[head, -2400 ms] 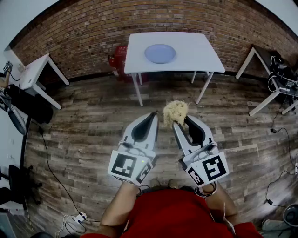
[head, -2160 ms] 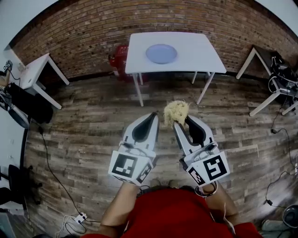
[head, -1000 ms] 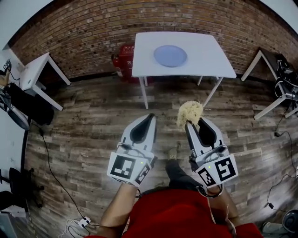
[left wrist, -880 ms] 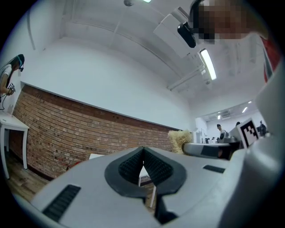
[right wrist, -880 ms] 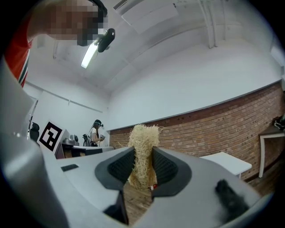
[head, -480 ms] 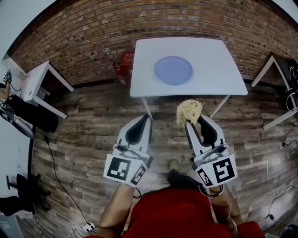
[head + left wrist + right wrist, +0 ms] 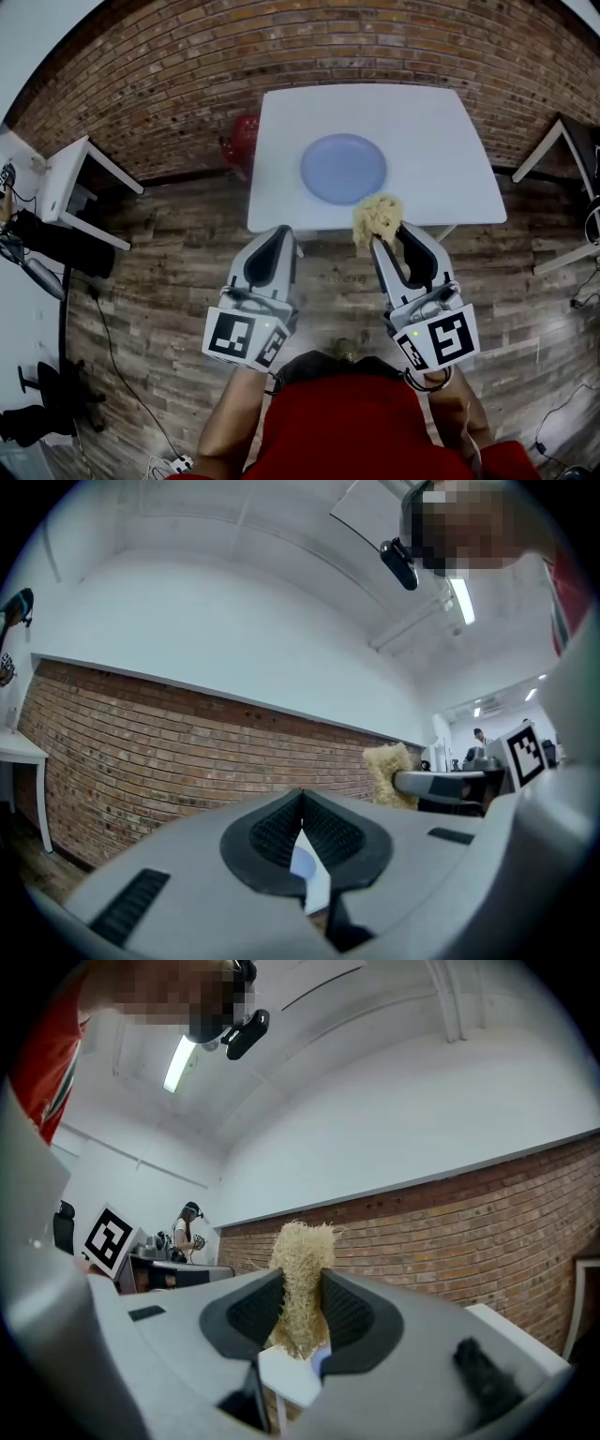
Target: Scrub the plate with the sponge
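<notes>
Sponge (image 7: 379, 217): tan, fibrous; clamped in right gripper (image 7: 382, 241), long axis upright across the jaws, facing table (image 7: 281, 141). Plate (image 7: 343, 169): blue, flat. Left gripper (image 7: 284, 231): closed, empty.

A bare work room, like a lab, is shown. A long brick wall (image 7: 187, 66) is seen behind plain white tables (image 7: 441, 141), set apart on a wood floor (image 7: 159, 272). Black cables (image 7: 101, 323) are left lying there. A tube light (image 7: 178, 1063) is fixed overhead, and another person (image 7: 187, 1225) is seen at a desk (image 7: 173, 1276) with gear.
</notes>
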The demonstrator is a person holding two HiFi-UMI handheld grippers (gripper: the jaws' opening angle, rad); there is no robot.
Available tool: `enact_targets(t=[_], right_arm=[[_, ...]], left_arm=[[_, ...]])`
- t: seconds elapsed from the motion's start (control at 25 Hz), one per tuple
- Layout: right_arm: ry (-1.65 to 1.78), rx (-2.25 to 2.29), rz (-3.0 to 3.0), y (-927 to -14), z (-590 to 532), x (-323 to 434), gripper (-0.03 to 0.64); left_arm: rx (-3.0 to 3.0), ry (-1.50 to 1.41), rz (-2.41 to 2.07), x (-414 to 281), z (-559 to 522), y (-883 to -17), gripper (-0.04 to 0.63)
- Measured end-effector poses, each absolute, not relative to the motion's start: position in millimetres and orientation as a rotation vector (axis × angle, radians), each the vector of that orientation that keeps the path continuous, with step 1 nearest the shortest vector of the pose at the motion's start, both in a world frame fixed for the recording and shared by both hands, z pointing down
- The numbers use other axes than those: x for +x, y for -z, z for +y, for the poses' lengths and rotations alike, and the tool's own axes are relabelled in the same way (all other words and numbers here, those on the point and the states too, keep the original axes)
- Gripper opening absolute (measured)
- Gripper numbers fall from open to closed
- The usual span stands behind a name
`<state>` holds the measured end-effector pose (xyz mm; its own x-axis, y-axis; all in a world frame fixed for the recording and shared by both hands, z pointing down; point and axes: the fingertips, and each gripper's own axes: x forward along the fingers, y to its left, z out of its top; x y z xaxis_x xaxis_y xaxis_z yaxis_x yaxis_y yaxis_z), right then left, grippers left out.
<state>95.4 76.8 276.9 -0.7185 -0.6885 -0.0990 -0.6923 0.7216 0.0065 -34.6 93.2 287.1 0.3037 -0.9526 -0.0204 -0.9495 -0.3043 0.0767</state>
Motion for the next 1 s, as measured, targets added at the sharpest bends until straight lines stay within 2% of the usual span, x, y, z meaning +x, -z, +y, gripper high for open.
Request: enact_targets(t=[1.0], right_arm=[[-0.088, -1.311, 2.819, -286, -139, -1, 0.12]], left_arm=[[2.582, 0.09, -1.727, -124, -142, -301, 0.014]])
